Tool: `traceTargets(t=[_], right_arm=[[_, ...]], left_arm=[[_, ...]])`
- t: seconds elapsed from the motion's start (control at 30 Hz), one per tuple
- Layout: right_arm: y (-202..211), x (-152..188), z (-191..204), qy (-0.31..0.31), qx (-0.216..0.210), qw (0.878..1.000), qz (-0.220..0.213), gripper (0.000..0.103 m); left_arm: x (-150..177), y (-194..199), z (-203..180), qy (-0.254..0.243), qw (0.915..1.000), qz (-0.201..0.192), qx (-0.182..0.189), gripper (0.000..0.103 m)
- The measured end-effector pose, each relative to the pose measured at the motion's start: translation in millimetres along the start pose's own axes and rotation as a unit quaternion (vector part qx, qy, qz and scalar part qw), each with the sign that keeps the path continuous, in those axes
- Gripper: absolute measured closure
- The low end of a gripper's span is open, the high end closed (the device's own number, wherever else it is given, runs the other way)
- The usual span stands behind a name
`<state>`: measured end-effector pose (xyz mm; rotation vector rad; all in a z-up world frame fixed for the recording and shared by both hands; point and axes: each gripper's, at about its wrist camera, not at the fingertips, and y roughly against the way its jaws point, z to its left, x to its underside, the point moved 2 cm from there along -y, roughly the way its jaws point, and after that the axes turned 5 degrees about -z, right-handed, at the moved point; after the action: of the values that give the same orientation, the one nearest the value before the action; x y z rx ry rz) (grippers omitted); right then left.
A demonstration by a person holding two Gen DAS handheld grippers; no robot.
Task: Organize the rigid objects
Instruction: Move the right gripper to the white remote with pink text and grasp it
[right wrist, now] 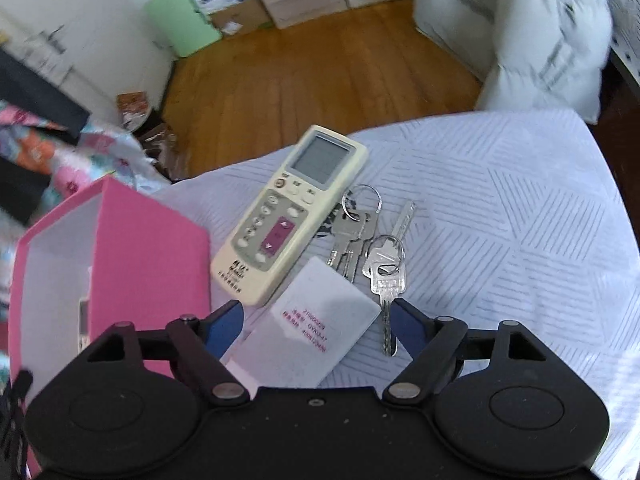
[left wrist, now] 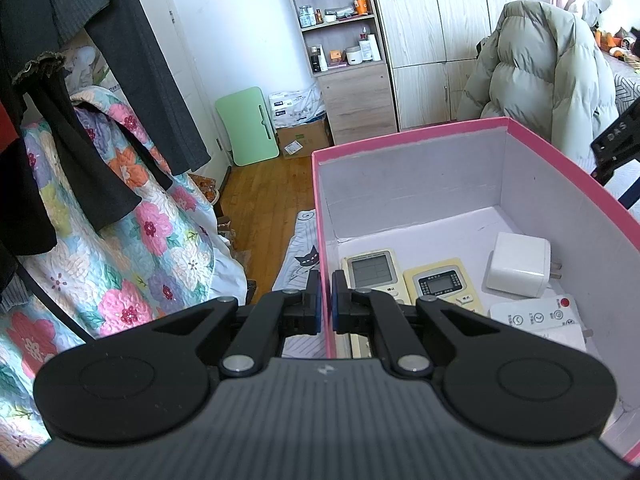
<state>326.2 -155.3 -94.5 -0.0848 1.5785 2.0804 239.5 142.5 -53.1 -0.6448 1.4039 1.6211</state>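
My left gripper is shut on the near-left wall of the pink box. Inside the box lie two cream remotes, a white charger and a flat white remote. In the right wrist view my right gripper is open, its jaws on either side of a white card on the white patterned cloth. A cream remote and bunches of keys lie just beyond. The pink box stands at the left.
A floral quilt and dark hanging clothes are to the left. A puffy jacket hangs behind the box. A shelf unit, green board and wooden floor lie beyond.
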Motion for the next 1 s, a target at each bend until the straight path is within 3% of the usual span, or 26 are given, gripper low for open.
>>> traceTargets(t=[0.17,0.27,0.33,0.43,0.63,0.8,0.93,1.0], right_arm=[[-13.0,8.5,20.6,0.098,0.036,0.994,-0.027,0.019],[-17.2,12.3,19.3,0.103,0.044,0.993,-0.040,0.017],[-18.2,15.0,25.4,0.147,0.050,0.987,-0.048,0.016],[-17.3,20.0,35.7,0.231,0.073,0.968,-0.070,0.016],[-2.7,25.8,33.3,0.326,0.099,0.937,-0.071,0.021],[11.3,33.2,21.4,0.412,0.135,0.898,-0.073,0.023],[41.3,32.8,10.4,0.426,0.060,0.898,-0.092,0.025],[55.0,37.0,7.7,0.451,0.000,0.887,-0.098,0.025]], left_arm=[[0.0,0.0,-0.2,0.000,1.0000,0.000,0.000,0.099],[0.0,0.0,-0.2,0.000,1.0000,0.000,0.000,0.099],[0.1,0.1,0.1,-0.001,1.0000,0.000,0.000,0.099],[0.3,0.7,0.2,0.002,1.0000,0.000,0.001,0.099],[0.4,0.8,0.2,0.003,1.0000,-0.001,0.003,0.099],[0.3,0.7,0.9,0.003,1.0000,-0.001,0.002,0.099],[0.4,0.7,0.4,0.003,1.0000,0.000,0.002,0.099],[0.4,0.7,0.4,0.001,1.0000,0.000,0.001,0.099]])
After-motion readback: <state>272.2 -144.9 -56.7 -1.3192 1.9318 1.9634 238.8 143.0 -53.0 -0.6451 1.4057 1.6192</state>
